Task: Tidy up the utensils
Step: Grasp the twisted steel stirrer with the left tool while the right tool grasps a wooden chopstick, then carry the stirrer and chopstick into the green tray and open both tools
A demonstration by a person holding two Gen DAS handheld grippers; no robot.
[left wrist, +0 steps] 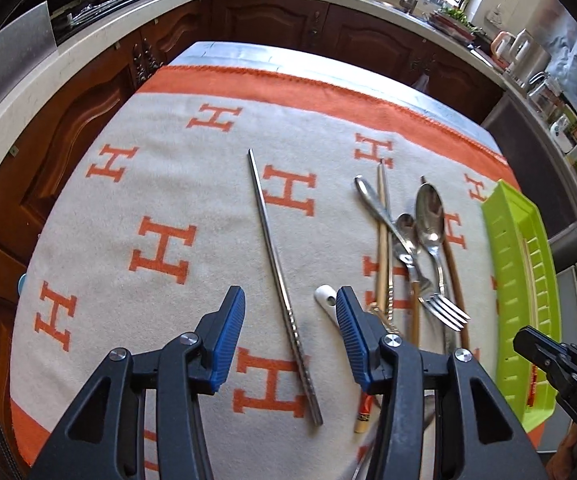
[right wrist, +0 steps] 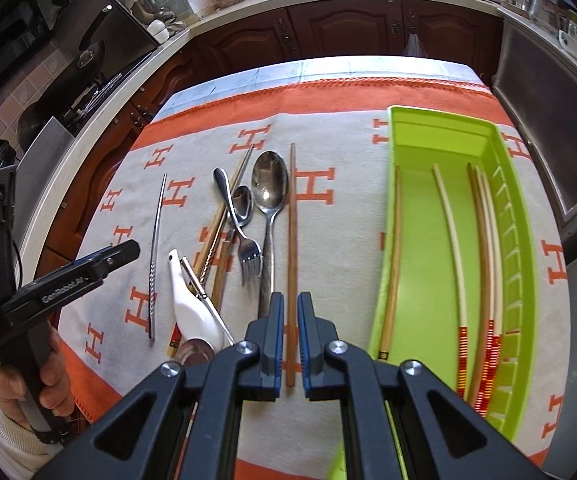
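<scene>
My left gripper [left wrist: 289,300] hangs open just above the cloth, its blue pads either side of a long metal chopstick [left wrist: 276,264] without touching it. A white ceramic spoon [left wrist: 325,299] lies by its right finger. Further right is a loose pile: a large spoon [left wrist: 430,216], a small spoon [left wrist: 406,226], a fork [left wrist: 444,308] and wooden chopsticks. My right gripper [right wrist: 290,304] is shut and empty, hovering over a brown chopstick [right wrist: 291,220] that lies on the cloth beside the large spoon [right wrist: 269,184]. The green tray [right wrist: 392,200] to its right holds several chopsticks.
A white cloth with orange H marks [left wrist: 160,248] covers the table. Dark wooden cabinets [right wrist: 348,28] and pale counters ring the table's far and left sides. A hand [right wrist: 54,376] holds the left gripper [right wrist: 126,249] at the table's left edge. The tray [left wrist: 520,280] sits near the right edge.
</scene>
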